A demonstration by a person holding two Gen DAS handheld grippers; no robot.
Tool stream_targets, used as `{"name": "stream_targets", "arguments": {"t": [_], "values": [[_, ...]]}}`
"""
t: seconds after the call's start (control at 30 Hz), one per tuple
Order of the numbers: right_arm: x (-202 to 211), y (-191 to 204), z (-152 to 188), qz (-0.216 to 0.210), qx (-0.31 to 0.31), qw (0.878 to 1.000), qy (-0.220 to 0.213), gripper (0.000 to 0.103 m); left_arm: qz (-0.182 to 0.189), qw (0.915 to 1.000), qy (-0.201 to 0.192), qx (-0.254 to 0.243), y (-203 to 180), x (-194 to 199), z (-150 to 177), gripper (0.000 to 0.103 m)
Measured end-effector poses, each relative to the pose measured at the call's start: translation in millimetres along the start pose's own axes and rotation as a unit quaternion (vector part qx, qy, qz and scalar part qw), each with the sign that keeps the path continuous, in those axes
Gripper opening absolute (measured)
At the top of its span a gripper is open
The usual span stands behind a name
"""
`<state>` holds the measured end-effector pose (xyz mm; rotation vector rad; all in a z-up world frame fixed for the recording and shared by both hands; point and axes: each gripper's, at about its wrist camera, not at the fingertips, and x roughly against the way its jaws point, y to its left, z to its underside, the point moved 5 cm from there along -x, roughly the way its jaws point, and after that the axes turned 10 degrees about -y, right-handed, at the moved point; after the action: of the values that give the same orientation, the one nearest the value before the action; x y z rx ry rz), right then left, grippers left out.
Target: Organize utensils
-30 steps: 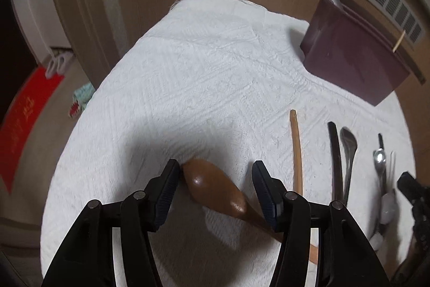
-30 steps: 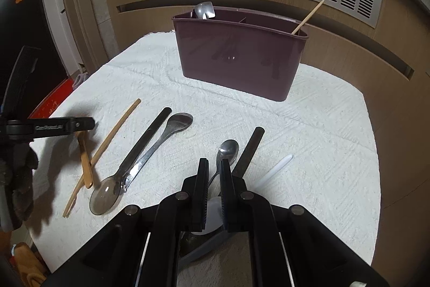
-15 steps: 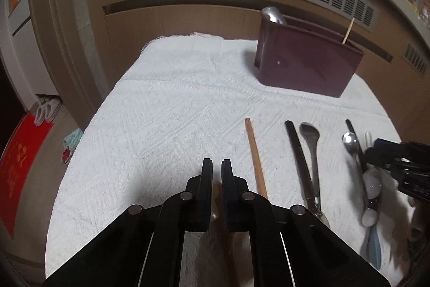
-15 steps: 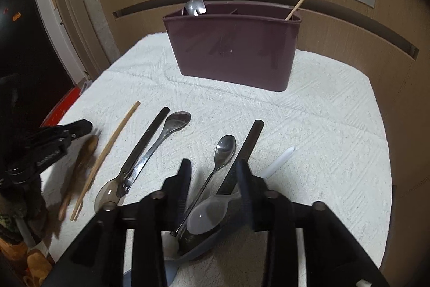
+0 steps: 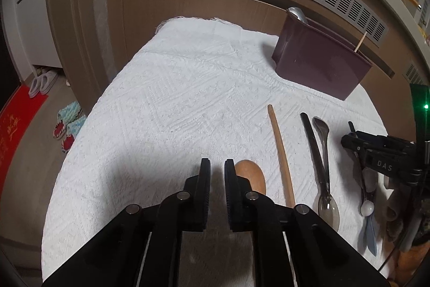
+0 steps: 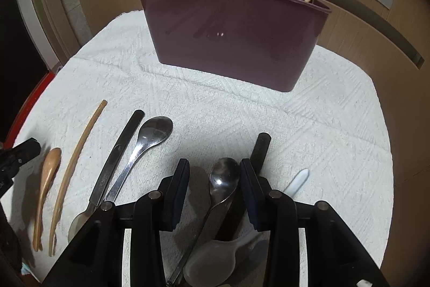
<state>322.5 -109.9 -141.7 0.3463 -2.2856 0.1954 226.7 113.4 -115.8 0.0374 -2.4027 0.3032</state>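
Two grippers, both empty: right gripper (image 6: 213, 189) parted, straddling steel spoon (image 6: 224, 179), handle toward camera; left gripper (image 5: 217, 191) nearly closed, just reopened slightly, wooden spoon (image 5: 251, 175) just right.

foreground: black two-finger right gripper (image 6: 213, 187) with dark blue pads, its jaws parted around the bowl of a small shiny steel spoon (image 6: 224, 179), not pressing on it.
beside the spoon: black flat handle (image 6: 260, 150) just right of it; a translucent plastic spoon (image 6: 212, 265) lies below.
left row: pale wooden spoon (image 6: 45, 185), long wooden stick (image 6: 74, 160), black-handled utensil (image 6: 118, 152), large steel spoon (image 6: 150, 136).
surface: white textured cloth (image 6: 336, 131).
background: upright maroon plastic caddy (image 6: 231, 37) holding a metal utensil and a thin wooden stick.
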Motion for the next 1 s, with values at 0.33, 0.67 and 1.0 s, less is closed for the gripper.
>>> {"name": "stream_targets", "arguments": {"t": [0.33, 0.67, 1.0], "values": [[10, -3, 10, 0.047, 0.075, 0.996, -0.02, 0.039, 0.007, 0.9997, -0.025, 0.001, 7, 17, -2, 0.069], [-1, 8, 1, 0.032, 0.056, 0.998, -0.006, 0.037, 0.027, 0.9995, -0.007, 0.015, 11, 4, 8, 0.071], [7, 10, 6, 0.007, 0.06, 0.998, -0.003, 0.023, 0.031, 0.9994, 0.004, 0.016, 12, 4, 10, 0.071]]}}
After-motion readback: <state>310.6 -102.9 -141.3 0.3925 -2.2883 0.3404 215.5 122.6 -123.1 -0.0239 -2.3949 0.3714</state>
